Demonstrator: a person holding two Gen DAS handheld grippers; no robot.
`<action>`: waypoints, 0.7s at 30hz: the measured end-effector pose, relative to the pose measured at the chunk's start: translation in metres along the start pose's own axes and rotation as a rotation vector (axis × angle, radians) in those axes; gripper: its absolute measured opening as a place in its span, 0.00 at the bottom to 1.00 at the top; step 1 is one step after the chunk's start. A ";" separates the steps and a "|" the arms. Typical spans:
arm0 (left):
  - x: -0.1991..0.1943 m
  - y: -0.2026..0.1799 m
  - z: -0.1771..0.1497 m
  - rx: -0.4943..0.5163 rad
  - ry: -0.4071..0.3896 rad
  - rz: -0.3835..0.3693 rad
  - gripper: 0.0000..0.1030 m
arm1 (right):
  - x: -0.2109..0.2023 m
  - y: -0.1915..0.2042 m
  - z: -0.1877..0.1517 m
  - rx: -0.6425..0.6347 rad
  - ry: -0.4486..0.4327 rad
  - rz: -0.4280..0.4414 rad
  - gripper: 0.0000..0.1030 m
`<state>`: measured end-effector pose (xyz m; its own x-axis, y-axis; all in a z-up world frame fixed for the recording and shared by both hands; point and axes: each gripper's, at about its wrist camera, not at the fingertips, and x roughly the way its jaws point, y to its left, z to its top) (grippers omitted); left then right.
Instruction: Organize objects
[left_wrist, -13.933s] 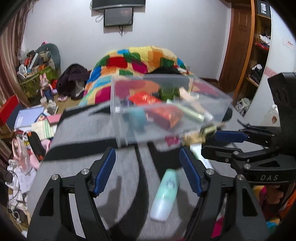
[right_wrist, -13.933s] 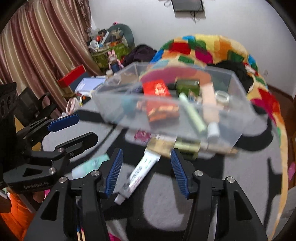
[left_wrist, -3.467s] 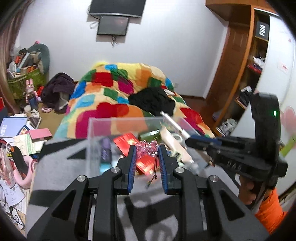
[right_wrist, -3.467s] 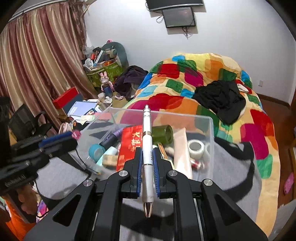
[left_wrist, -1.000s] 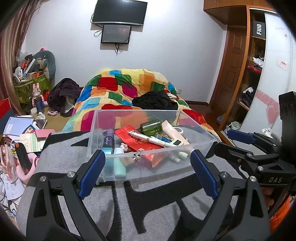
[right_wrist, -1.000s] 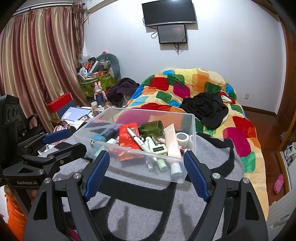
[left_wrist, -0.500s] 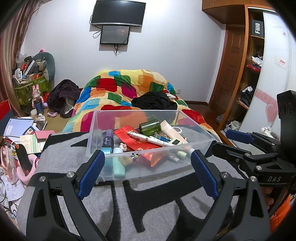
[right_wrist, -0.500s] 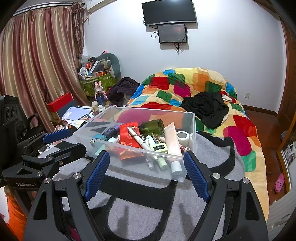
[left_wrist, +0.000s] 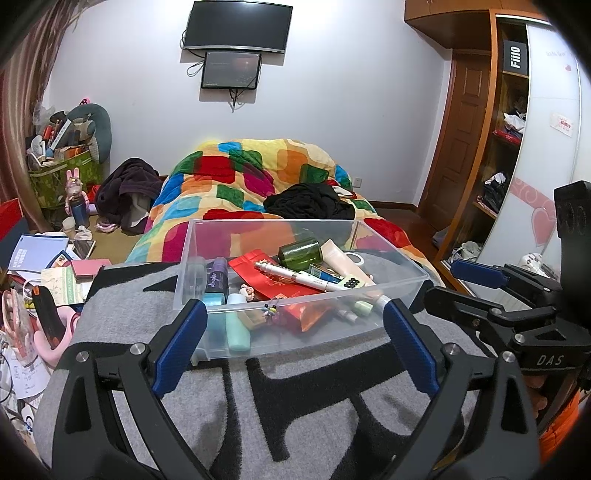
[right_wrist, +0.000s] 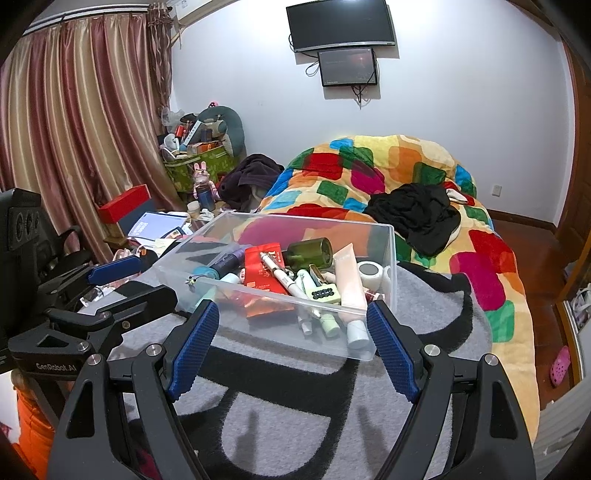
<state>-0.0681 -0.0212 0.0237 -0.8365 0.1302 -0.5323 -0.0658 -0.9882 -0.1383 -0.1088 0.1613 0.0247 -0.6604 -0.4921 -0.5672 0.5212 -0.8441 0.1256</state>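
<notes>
Left wrist view
Left gripper: jaws spread wide, nothing between them, held low over the grey blanket
Bin: clear plastic, sits on the blanket just ahead of the blue pads
In the bin: white pen lying across a red pouch, green jar on its side behind, purple tube at the left, pale tube at the right
Right gripper: off to the right beside the bin, jaws apart, empty
Behind: bed with a patchwork quilt, a black garment on it

Right wrist view
Right gripper: released, pads wide, empty, just short of the bin's near wall
Bin contents: pen on the pouch, jar beyond, pale tube toward the right, tape roll in the right corner
Left gripper: at the left, next to the bin, jaws parted, holding nothing
Around: curtain on the left, screens on the wall
</notes>
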 end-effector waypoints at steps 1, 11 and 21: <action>0.000 0.000 0.000 -0.001 0.000 0.001 0.94 | 0.000 0.001 0.000 0.000 0.000 0.001 0.78; -0.001 0.001 0.000 -0.008 0.002 0.005 0.95 | 0.001 0.000 -0.001 0.001 0.001 0.001 0.78; 0.000 0.002 0.000 -0.019 0.009 0.007 0.95 | 0.003 0.001 -0.003 0.003 0.006 0.002 0.78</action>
<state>-0.0681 -0.0231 0.0232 -0.8318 0.1237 -0.5412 -0.0490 -0.9874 -0.1505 -0.1089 0.1596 0.0206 -0.6560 -0.4927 -0.5717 0.5208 -0.8438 0.1296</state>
